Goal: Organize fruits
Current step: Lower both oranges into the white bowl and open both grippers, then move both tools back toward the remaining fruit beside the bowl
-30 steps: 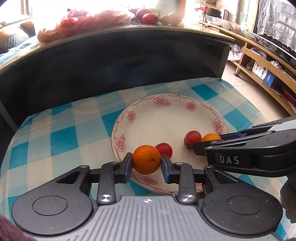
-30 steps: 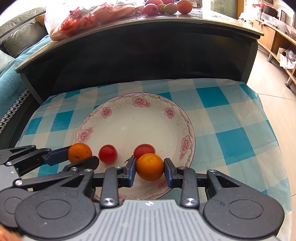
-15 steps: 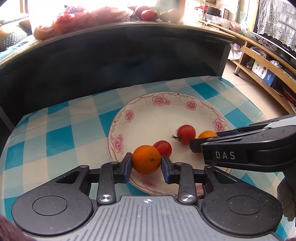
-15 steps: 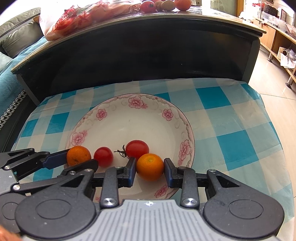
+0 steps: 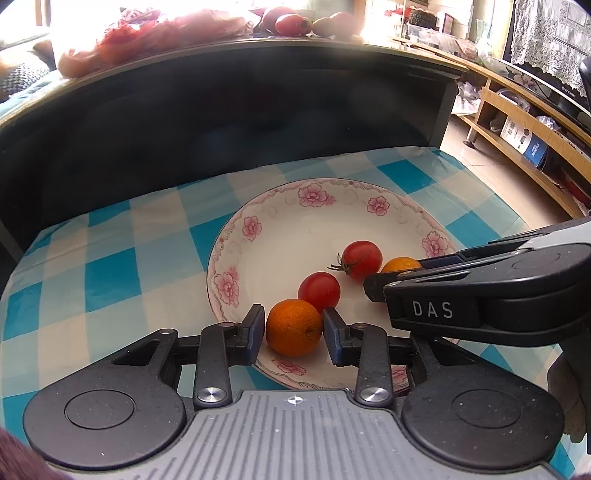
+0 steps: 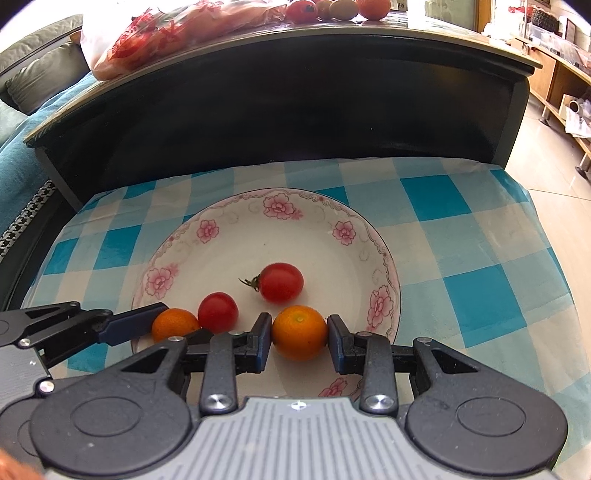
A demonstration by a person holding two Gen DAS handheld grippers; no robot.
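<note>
We see a blue-and-white checked cloth (image 6: 461,236) covering a low surface in front of a dark cabinet (image 6: 280,107), whose top carries a red-printed plastic bag (image 6: 173,29) and more fruit (image 6: 332,7) at the far edge. On the cloth sits a white plate (image 6: 236,236) with pink flowers around the rim.

Left gripper (image 5: 294,329): we see its blue pads either side of an orange mandarin (image 5: 293,326) resting on the near rim area of the plate. The left pad looks touching; a thin gap shows at the right pad, so we read the jaws as slightly apart, not clamped.

Right gripper (image 6: 300,338): its pads sit against both sides of a second mandarin (image 6: 300,332), also on the plate near its near edge; we read it as clamped on that fruit.

Two cherry tomatoes lie loose on the plate. The stemmed tomato (image 6: 280,282) sits just far of the right gripper's mandarin. The smaller tomato (image 6: 218,312) sits between the two mandarins, touching the left one (image 6: 173,324).

In the left wrist view the right gripper (image 5: 373,286) enters from the right, marked DAS.
</note>
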